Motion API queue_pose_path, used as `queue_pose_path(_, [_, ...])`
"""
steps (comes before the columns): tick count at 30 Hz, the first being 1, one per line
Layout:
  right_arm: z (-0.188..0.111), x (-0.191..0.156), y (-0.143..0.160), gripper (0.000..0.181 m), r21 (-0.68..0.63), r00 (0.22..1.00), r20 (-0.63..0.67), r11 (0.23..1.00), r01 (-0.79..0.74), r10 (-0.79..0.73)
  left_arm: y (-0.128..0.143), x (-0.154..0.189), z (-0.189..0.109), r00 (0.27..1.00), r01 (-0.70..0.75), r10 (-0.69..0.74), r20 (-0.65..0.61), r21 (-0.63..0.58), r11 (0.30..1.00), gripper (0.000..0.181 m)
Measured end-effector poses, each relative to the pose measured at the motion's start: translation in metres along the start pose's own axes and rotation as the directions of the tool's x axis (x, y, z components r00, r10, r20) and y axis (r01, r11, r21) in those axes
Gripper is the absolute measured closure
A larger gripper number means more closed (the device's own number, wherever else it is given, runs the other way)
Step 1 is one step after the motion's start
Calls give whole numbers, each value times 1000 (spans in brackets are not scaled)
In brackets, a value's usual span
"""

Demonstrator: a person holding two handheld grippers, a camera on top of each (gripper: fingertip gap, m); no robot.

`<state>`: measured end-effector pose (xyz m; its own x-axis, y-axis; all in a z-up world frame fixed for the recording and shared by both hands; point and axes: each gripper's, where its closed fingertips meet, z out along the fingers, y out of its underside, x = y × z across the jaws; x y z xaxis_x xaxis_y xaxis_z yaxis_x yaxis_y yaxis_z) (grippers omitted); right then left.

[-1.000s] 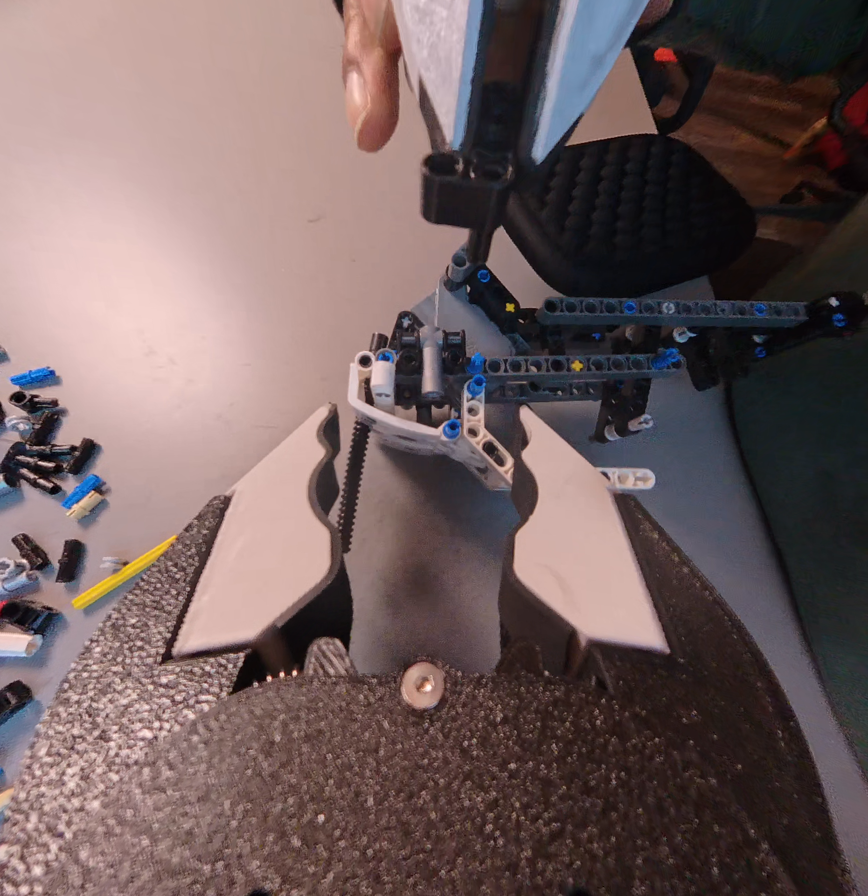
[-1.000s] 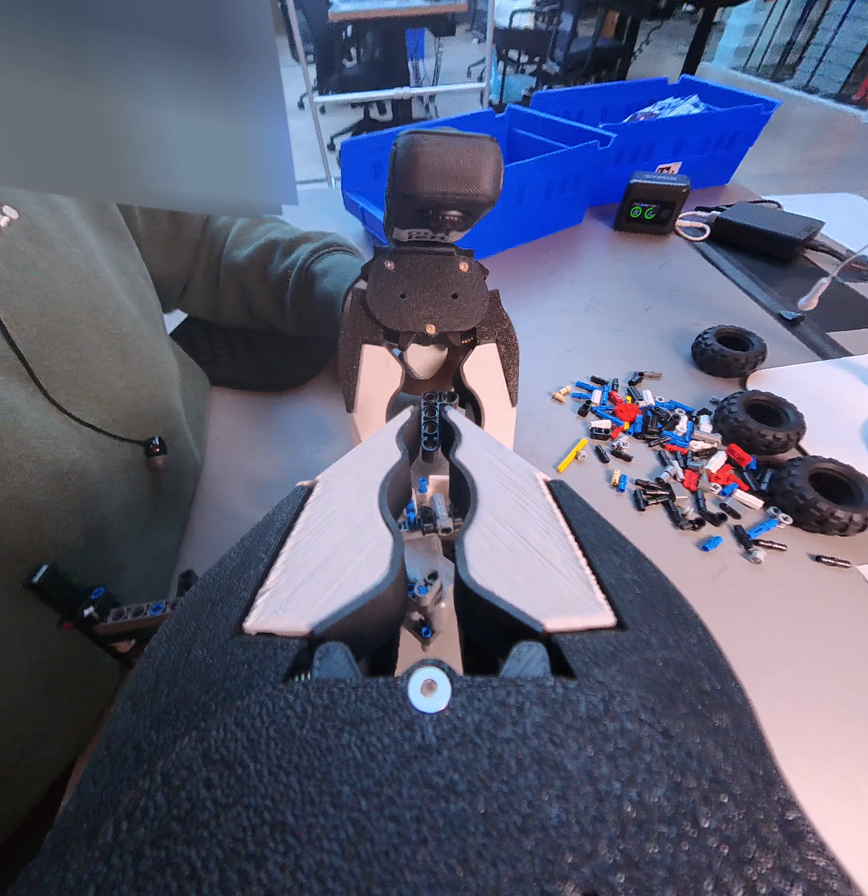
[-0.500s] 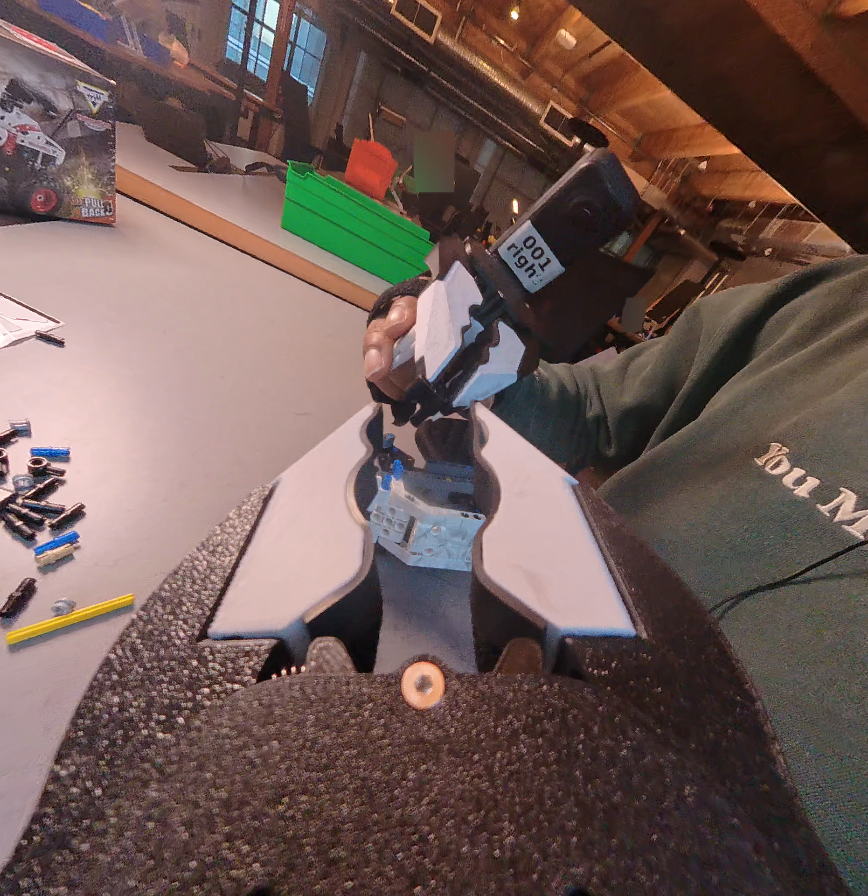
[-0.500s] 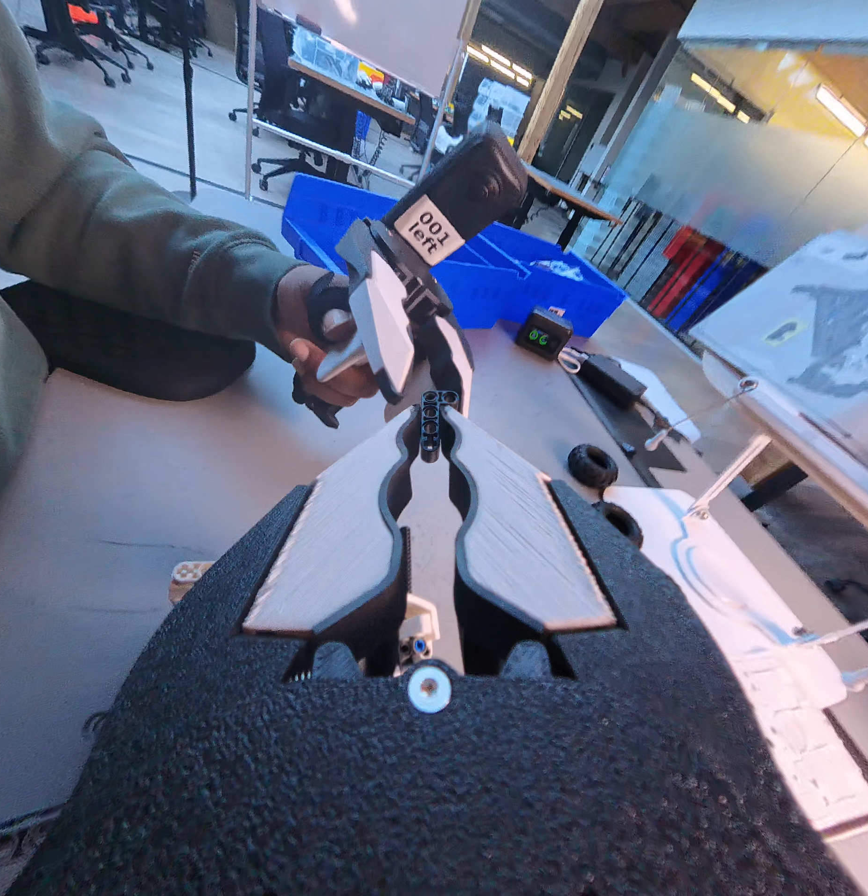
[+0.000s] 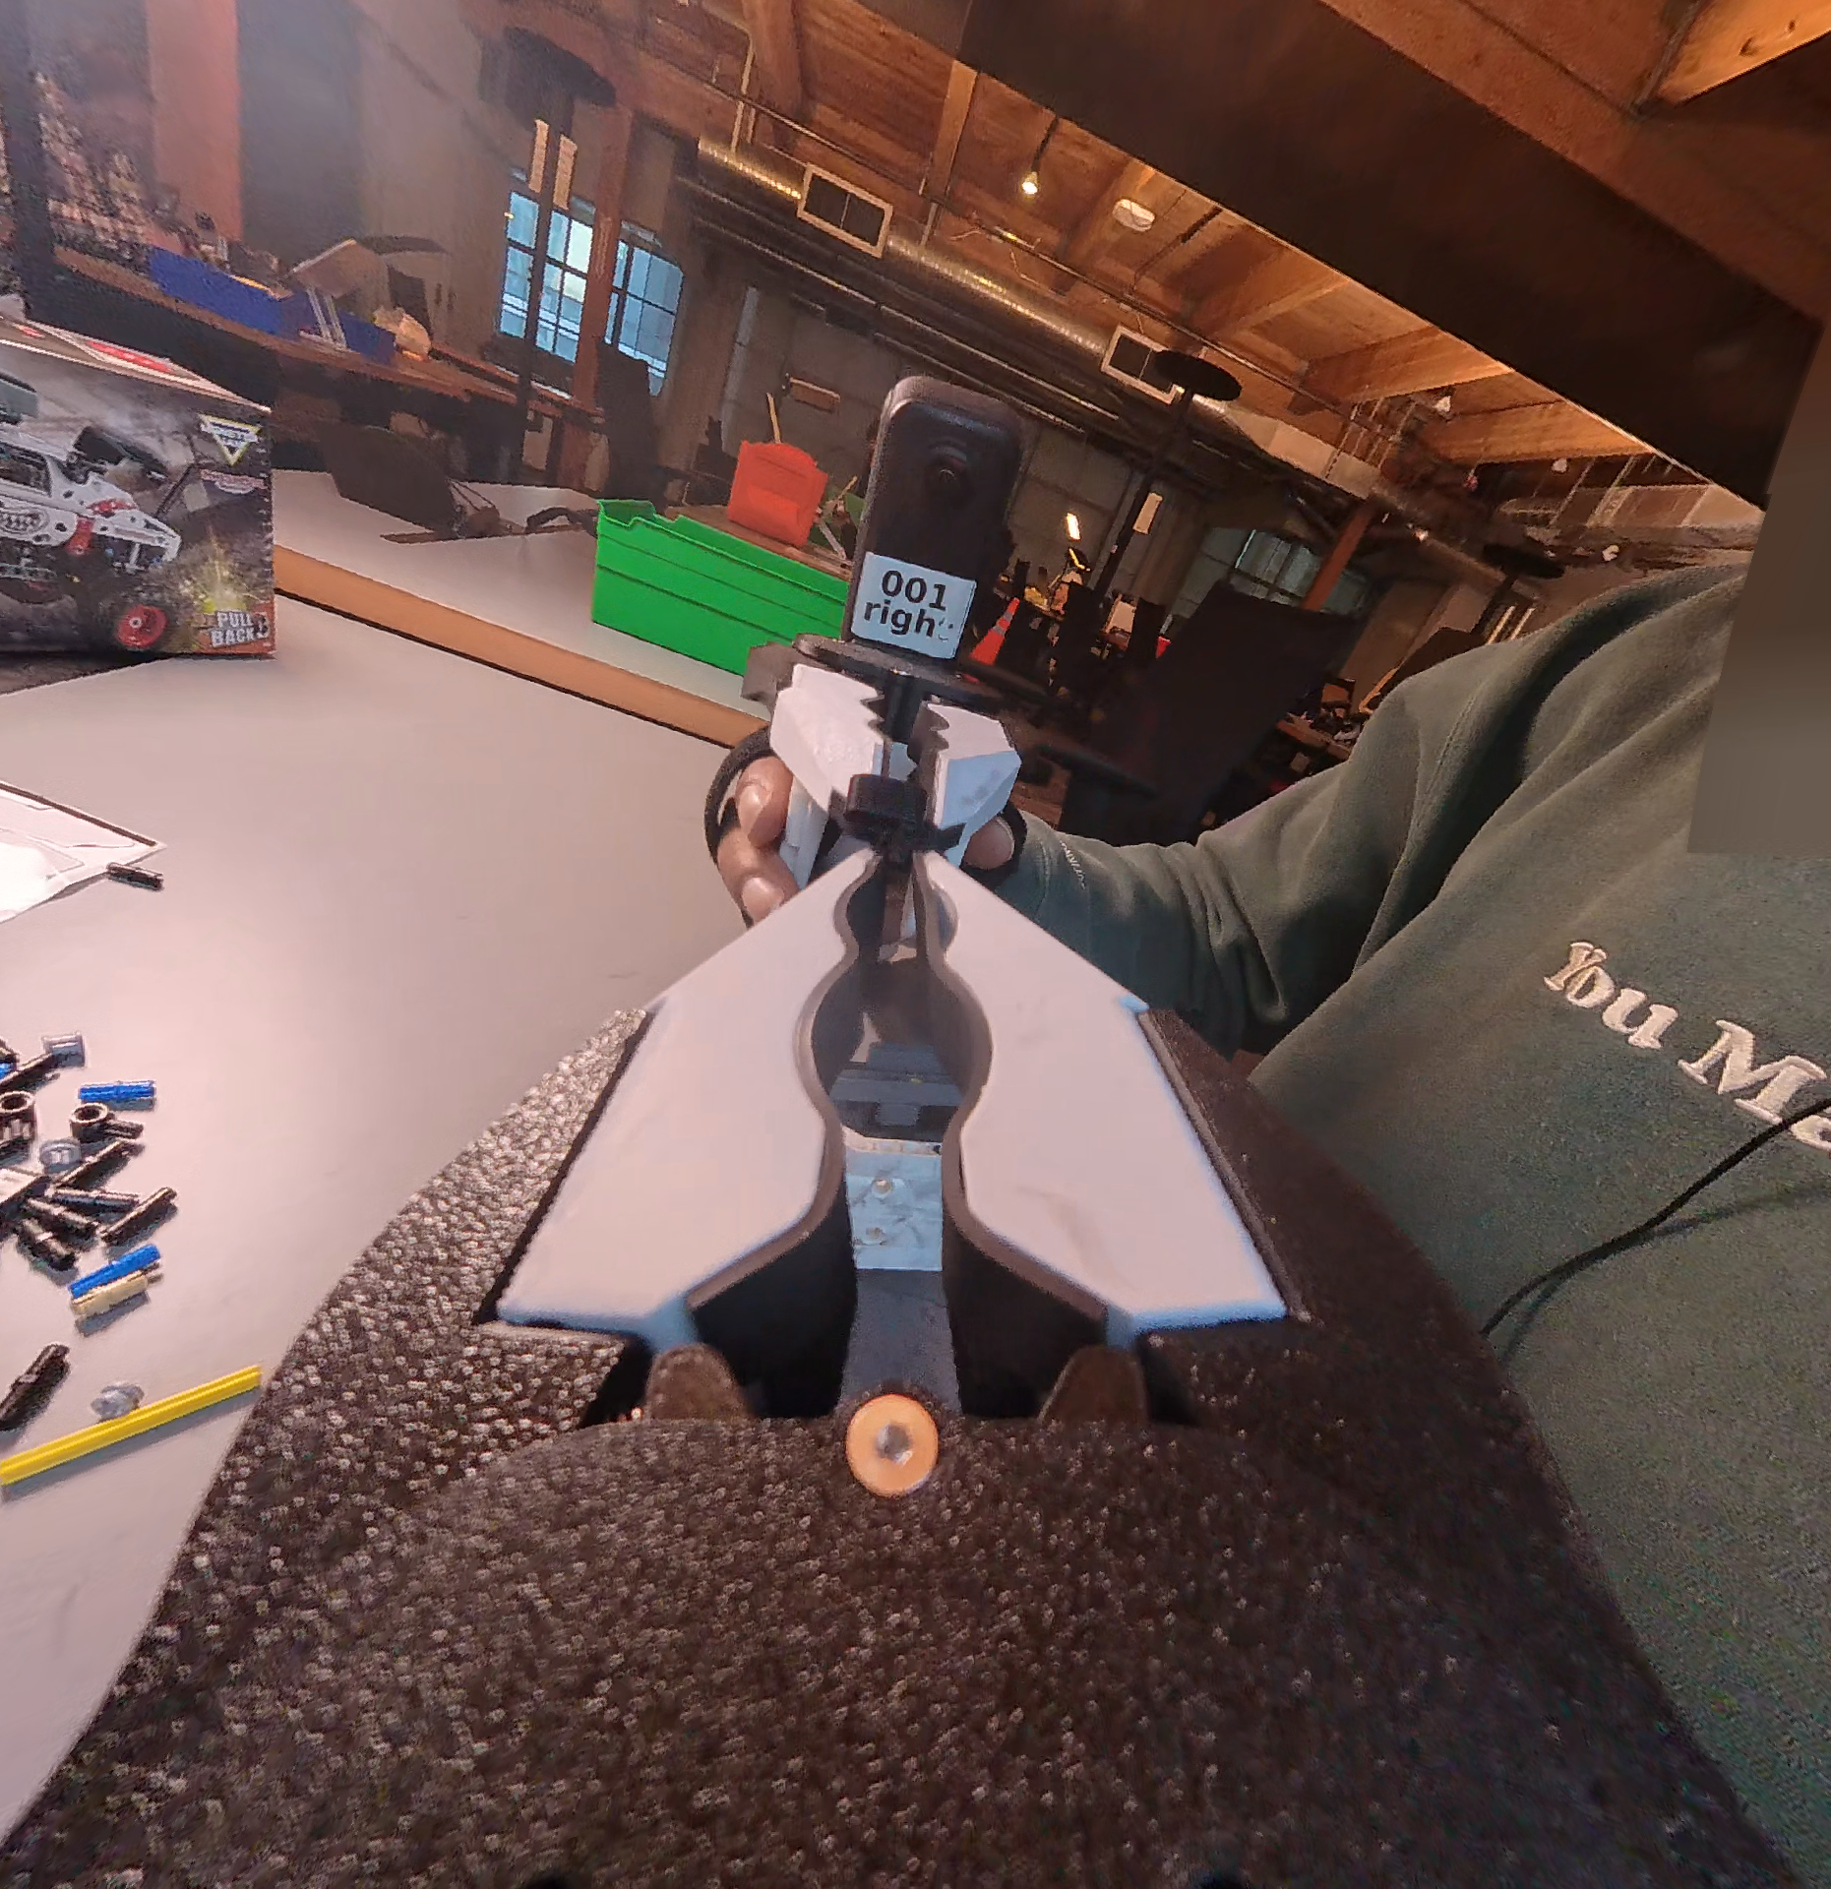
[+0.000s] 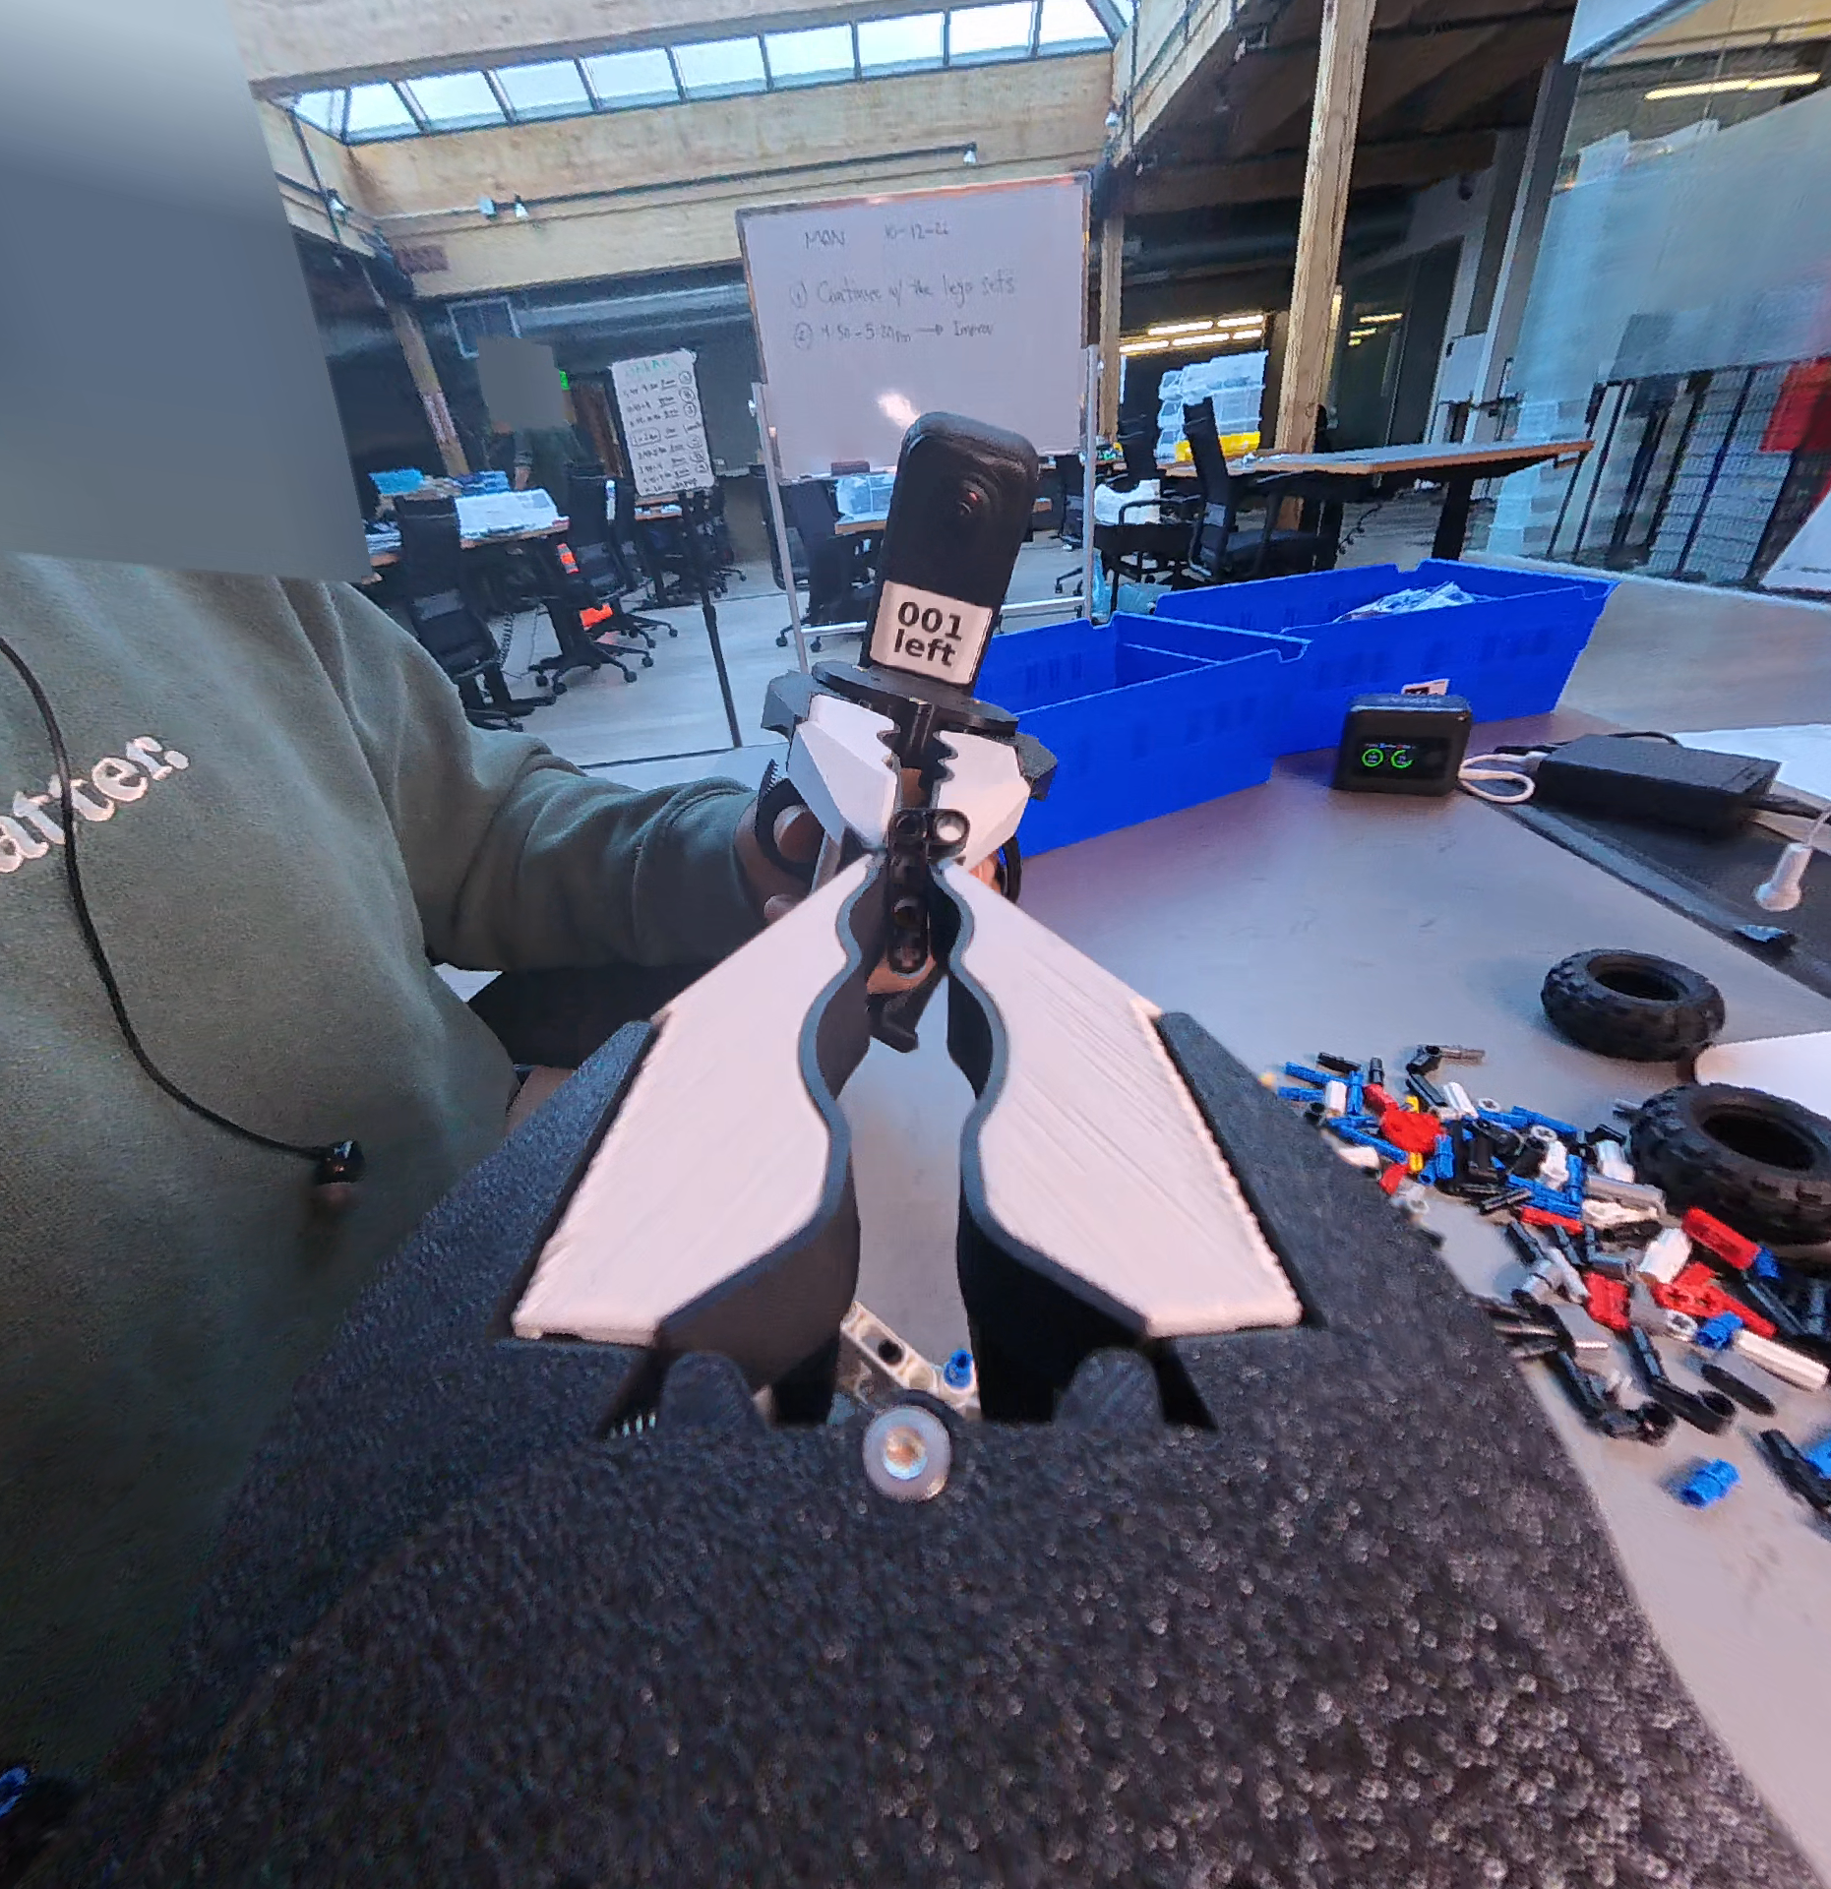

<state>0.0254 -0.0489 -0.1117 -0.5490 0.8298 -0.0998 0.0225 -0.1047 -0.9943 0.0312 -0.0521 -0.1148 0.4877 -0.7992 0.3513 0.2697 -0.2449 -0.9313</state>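
Note:
My left gripper (image 5: 890, 889) is shut on a small brick assembly; its white and grey part (image 5: 890, 1216) sits between the fingers. A thin black piece runs out past the tips. My right gripper (image 6: 906, 900) is shut on a black beam with holes (image 6: 906, 925), the other end of the same assembly. The two grippers face each other tip to tip above the grey table (image 5: 379, 920). The right gripper shows in the left wrist view (image 5: 896, 808), and the left gripper in the right wrist view (image 6: 916, 818). A white part and a blue pin (image 6: 957, 1365) show low between the right fingers.
Loose small pieces (image 5: 62, 1176), a yellow rod (image 5: 124, 1426), a paper sheet (image 5: 32, 859) and a toy truck box (image 5: 114, 511) lie to the left. A pile of pieces (image 6: 1565, 1206), black tyres (image 6: 1632, 1002), blue bins (image 6: 1299, 654) and a small black device (image 6: 1402, 756) lie to the right. Left and right tips are no more than a few centimetres apart. From either gripper's tips it is about 20 cm to the yellow rod (image 5: 124, 1426).
My left gripper went from open to shut on the assembly. Both grippers tilted up from looking down at the table and now face each other, level, with the assembly lifted between them.

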Motion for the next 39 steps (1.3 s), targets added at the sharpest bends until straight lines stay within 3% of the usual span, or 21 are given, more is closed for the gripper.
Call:
queue_pose_path(15, [2,1,9,175,-92,999,-17,995,39,-41,2,-1,1,1000,16,-16,-12,20,1000,175])
queue_pose_path(17, [2,0,8,175,-79,999,-15,996,34,-36,0,2,0,998,41,-39,-43,35,999,169])
queue_pose_path(26, [2,-1,2,175,-33,1000,-13,999,24,-24,-2,2,0,999,33,-32,-37,26,999,178])
queue_pose_path(29, [-38,20,-37,176,157,996,-91,988,-13,27,-26,-13,-29,999,31,-34,19,136,990,179])
queue_pose_path(30, [-53,28,-43,176,154,989,-148,987,33,-10,-29,-24,-43,997,26,-36,69,145,989,179])
queue_pose_path(34, [-46,31,-32,175,83,981,-185,994,72,-56,9,-84,-58,927,-27,65,369,-108,994,178])
queue_pose_path(36, [-42,36,-21,175,42,980,-192,997,64,-55,33,-111,-62,845,-78,223,487,-300,951,177])
queue_pose_path(39, [-46,50,-9,175,-10,964,-255,997,80,-80,57,-144,-66,736,-94,407,541,-514,853,177])
